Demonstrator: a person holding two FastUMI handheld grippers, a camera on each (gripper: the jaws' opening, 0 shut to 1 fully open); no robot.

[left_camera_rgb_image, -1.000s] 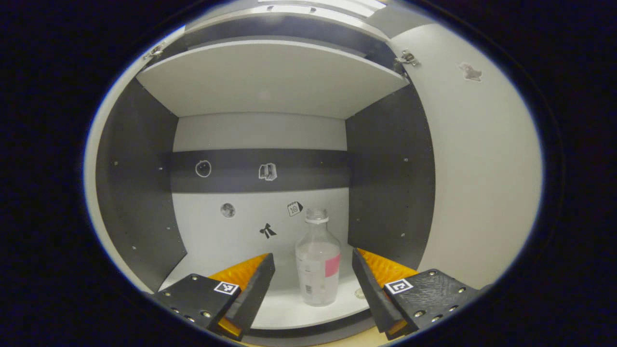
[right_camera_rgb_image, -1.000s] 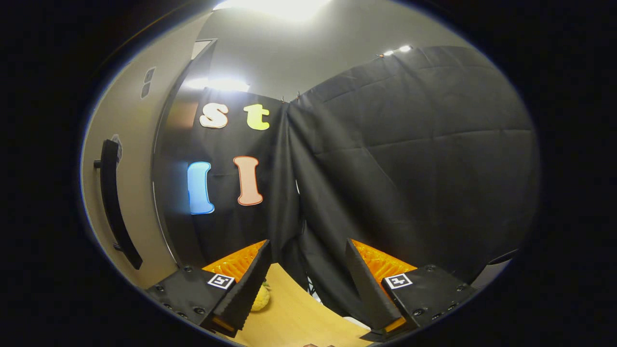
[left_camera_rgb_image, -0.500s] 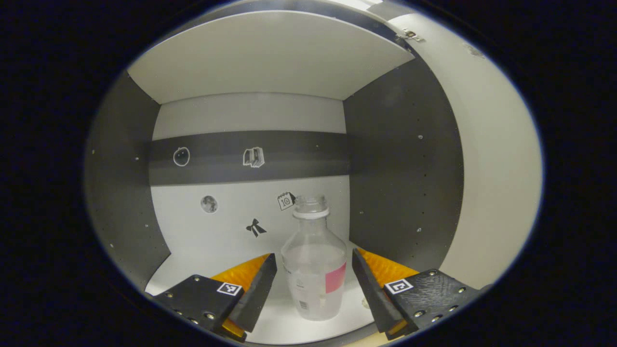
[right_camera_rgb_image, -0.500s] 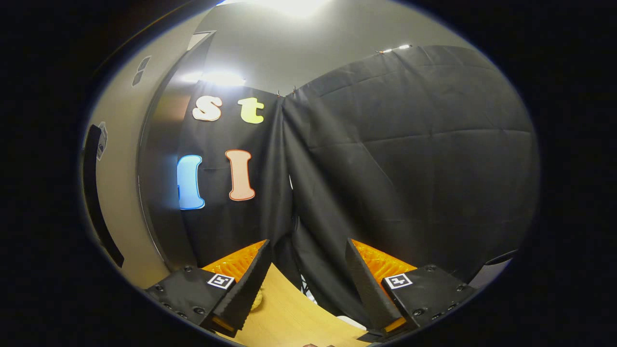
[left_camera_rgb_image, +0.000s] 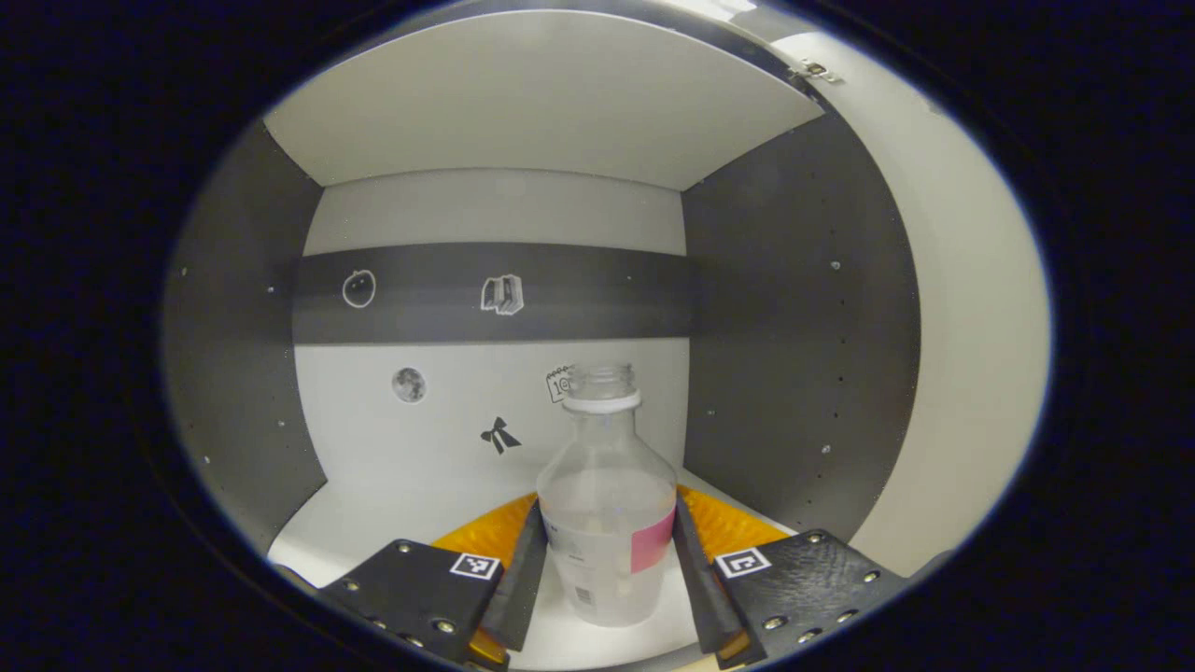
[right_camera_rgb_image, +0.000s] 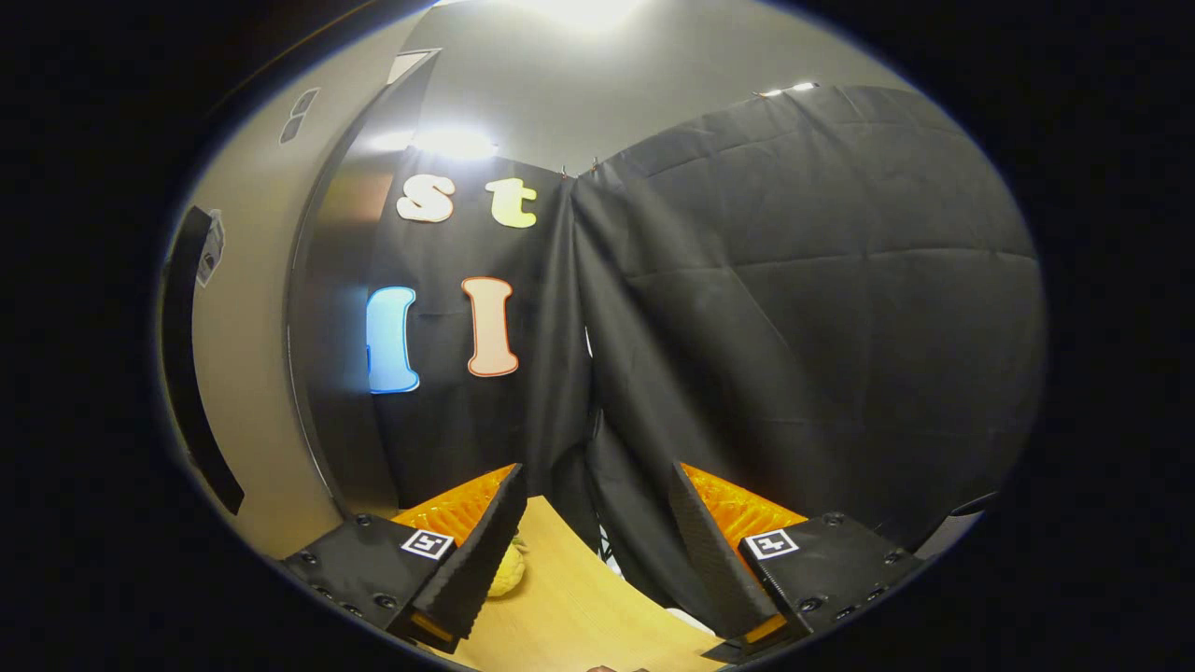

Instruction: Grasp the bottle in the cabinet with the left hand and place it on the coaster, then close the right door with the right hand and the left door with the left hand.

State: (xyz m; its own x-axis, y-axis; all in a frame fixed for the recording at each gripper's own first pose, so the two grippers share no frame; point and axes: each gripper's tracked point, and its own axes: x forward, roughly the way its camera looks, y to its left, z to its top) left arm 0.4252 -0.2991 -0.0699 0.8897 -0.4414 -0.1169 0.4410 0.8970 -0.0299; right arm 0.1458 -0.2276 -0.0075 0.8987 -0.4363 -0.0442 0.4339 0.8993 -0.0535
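- In the left gripper view, the left gripper (left_camera_rgb_image: 607, 569) sits low in the frame, inside the cabinet (left_camera_rgb_image: 775, 308); its jaws are narrowed onto the clear bottle (left_camera_rgb_image: 607, 523), both fingers pressing its sides
- The bottle stands upright on the white cabinet floor (left_camera_rgb_image: 373, 523), bottom centre, with a pink label patch on its right side
- Small stickers (left_camera_rgb_image: 502, 294) dot the back wall, mid-frame
- The open right door (left_camera_rgb_image: 971, 355) curves down the right edge
- In the right gripper view, the right gripper (right_camera_rgb_image: 593, 551) hangs wide open at the bottom, holding nothing, over a wooden table (right_camera_rgb_image: 569, 607)
- A yellow object (right_camera_rgb_image: 509, 571) peeks out beside its left finger
- A door with a dark handle (right_camera_rgb_image: 191, 373) lies at the left edge
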